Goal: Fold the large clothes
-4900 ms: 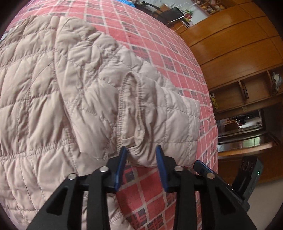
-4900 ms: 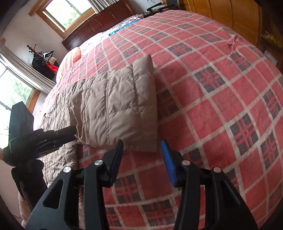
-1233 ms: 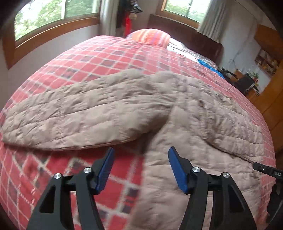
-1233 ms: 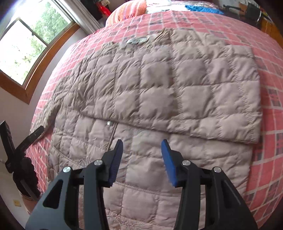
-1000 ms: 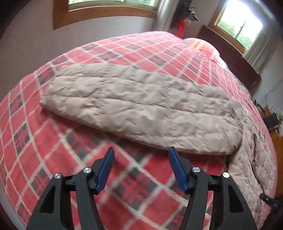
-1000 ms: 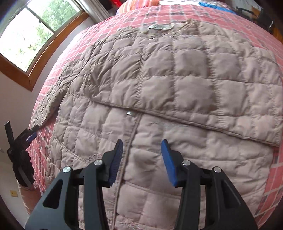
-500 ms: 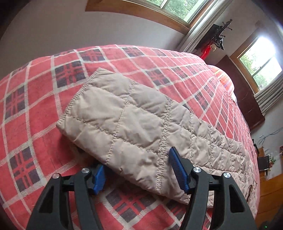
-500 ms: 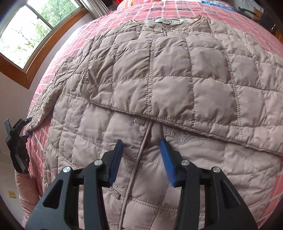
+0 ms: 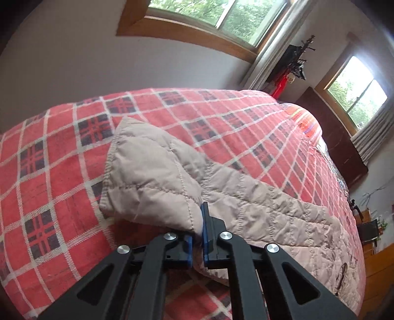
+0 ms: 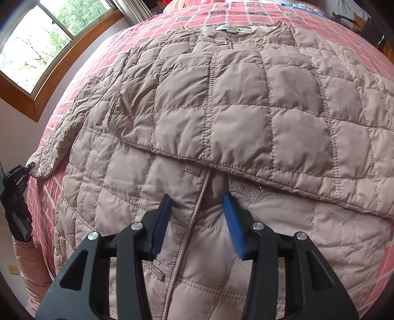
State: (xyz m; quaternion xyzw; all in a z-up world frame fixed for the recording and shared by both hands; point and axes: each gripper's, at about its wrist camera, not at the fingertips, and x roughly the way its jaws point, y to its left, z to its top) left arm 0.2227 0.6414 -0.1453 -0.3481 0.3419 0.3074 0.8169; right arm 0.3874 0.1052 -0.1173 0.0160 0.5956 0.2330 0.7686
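Quilted beige jacket (image 10: 221, 123): left gripper (image 9: 197, 240) jaws clamp puffy cuff (image 9: 147, 177); right gripper (image 10: 197, 221) jaws apart.

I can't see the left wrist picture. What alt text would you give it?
The left gripper is shut on the cuff end of a beige quilted jacket sleeve, raised a little off a red plaid bedspread. The sleeve trails off to the right; behind are a white wall and two windows.

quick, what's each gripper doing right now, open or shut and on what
Left gripper: shut on the cuff end of the quilted jacket's sleeve.
Right gripper: open, holding nothing, its fingers pressing the quilted jacket either side of the front opening.
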